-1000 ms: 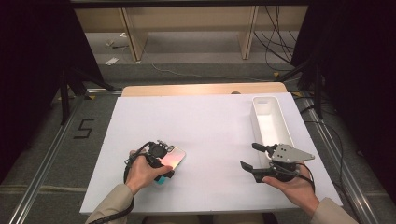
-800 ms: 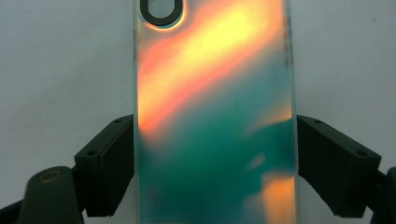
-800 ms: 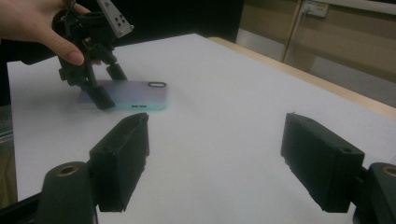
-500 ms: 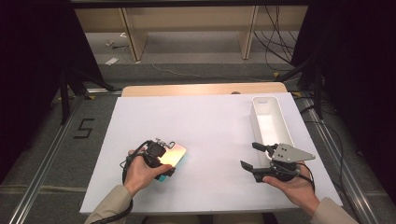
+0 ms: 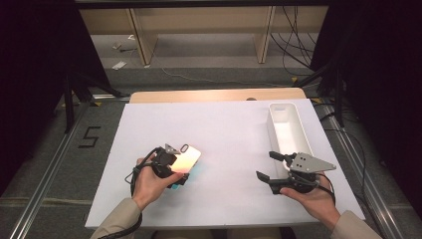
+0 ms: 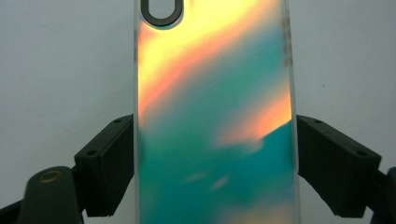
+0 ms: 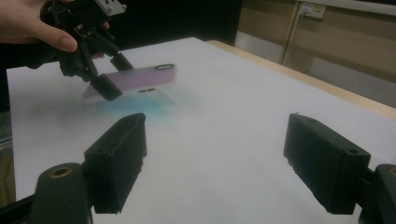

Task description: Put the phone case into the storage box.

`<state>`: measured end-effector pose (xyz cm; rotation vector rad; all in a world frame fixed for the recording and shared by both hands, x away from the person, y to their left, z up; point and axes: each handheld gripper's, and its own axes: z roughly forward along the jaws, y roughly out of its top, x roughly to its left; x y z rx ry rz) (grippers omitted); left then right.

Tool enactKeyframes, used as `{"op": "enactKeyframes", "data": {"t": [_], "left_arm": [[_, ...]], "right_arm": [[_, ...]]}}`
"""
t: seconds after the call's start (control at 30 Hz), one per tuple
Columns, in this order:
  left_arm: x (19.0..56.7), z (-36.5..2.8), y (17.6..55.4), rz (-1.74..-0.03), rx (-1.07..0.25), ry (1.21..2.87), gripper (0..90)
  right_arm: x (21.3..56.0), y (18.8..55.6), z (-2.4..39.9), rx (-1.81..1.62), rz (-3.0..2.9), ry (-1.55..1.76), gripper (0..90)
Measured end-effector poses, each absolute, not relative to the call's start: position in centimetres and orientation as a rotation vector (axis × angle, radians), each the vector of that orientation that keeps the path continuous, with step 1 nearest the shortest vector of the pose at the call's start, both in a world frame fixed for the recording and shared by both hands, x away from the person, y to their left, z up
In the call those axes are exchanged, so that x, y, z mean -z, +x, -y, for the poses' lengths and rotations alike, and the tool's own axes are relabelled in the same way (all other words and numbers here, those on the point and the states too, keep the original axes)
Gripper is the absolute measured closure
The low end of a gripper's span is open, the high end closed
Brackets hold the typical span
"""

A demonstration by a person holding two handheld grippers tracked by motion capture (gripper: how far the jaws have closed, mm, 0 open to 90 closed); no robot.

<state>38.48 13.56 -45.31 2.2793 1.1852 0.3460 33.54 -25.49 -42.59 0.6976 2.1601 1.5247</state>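
Observation:
An iridescent phone case shimmering orange and teal is held a little above the white table. My left gripper is shut on it, the jaws pressing its two long sides. Close up, the phone case runs upward between those jaws, its camera cutout at the top. From the right gripper view the phone case hangs tilted above the table in the left gripper, a teal glow beneath it. My right gripper hovers near the table's front right, open and holding nothing.
A long white tray stands lengthwise at the right side of the table, just beyond the right gripper. The table's wooden far edge borders a floor with shelving and cables. Black curtains flank both sides.
The left gripper has raised and tilted the phone case a little, shifting it slightly forward and to the right. The right gripper has stayed put.

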Motion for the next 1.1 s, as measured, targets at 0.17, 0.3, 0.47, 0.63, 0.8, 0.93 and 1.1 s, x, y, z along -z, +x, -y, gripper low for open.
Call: {"op": "enactKeyframes", "data": {"t": [0.17, 0.3, 0.47, 0.63, 0.8, 0.93, 1.1], "left_arm": [[45.1, -13.6, 38.4, -1.158, -0.378, 2.253, 16.7], [44.9, -13.4, 38.3, -1.136, -0.399, 2.239, 16.7], [44.6, -13.2, 38.1, -1.105, -0.428, 2.209, 16.7], [44.5, -13.0, 37.9, -1.087, -0.455, 2.189, 16.7], [44.4, -12.8, 37.8, -1.069, -0.460, 2.160, 16.7], [44.2, -12.6, 37.7, -1.051, -0.476, 2.142, 16.7], [43.9, -12.3, 37.6, -1.034, -0.496, 2.115, 16.7]], "right_arm": [[42.6, 33.6, 25.5, -1.526, -2.157, 0.704, 20.4], [42.6, 33.6, 25.5, -1.528, -2.154, 0.706, 19.3], [42.6, 33.7, 25.4, -1.540, -2.144, 0.714, 17.5], [42.5, 33.7, 25.2, -1.559, -2.132, 0.720, 16.4], [42.2, 33.9, 25.1, -1.584, -2.116, 0.742, 16.0], [41.9, 34.1, 24.9, -1.600, -2.104, 0.746, 15.8], [41.7, 34.4, 24.6, -1.605, -2.099, 0.743, 15.8]]}}
